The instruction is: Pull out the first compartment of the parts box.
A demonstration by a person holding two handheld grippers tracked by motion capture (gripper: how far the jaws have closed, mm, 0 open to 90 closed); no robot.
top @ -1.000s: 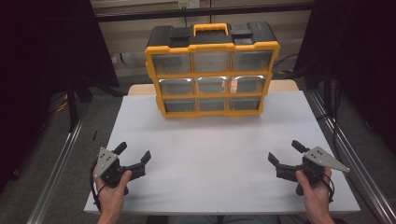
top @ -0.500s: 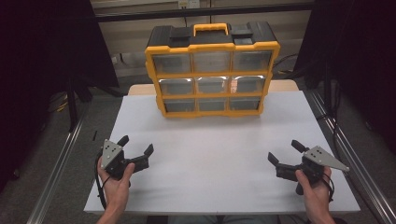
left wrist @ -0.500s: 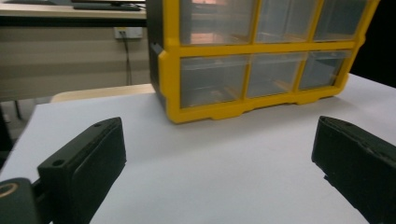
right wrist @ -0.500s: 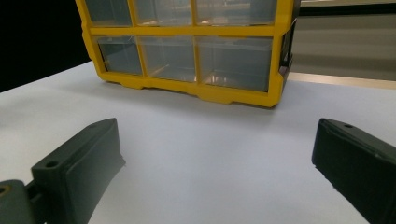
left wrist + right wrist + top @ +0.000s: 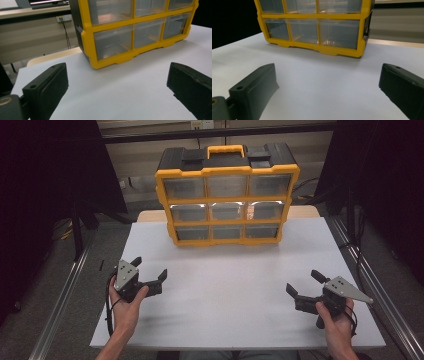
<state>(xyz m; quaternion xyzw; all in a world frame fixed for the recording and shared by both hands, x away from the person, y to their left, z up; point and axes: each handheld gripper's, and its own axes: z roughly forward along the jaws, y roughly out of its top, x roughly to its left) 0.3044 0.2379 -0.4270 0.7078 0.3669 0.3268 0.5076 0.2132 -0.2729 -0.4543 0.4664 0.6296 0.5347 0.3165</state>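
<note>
Both tools low over the white table point(image 5: 235, 295), jaws spread wide, nothing between them. Left gripper point(image 5: 148, 276) at about 8 o'clock of the sheet, right gripper point(image 5: 301, 285) at about 4 o'clock, each aimed roughly toward 12.

Drawer organizer point(image 5: 227, 195) standing upright at 12 o'clock on the far edge of the table, well apart from both grippers. Yellow frame, black top with handle point(image 5: 226, 151), three rows of three clear drawers.

Orientation: drawer fronts facing 6 o'clock, toward the person; long axis running 9 to 3, parallel to the near table edge. Handle along the same axis.

Judged step: approach to a drawer (which one, not yet evident). Contents not readable through the clear fronts.

Advice for the approach:
- Keep jaws spread until a drawer lip sits between the pads.
- Come in square to the front, travelling toward 12, so the pull runs straight back to 6.
- Brace the frame with the free gripper; otherwise likely to slide or tip forward on the smooth sheet.
</note>
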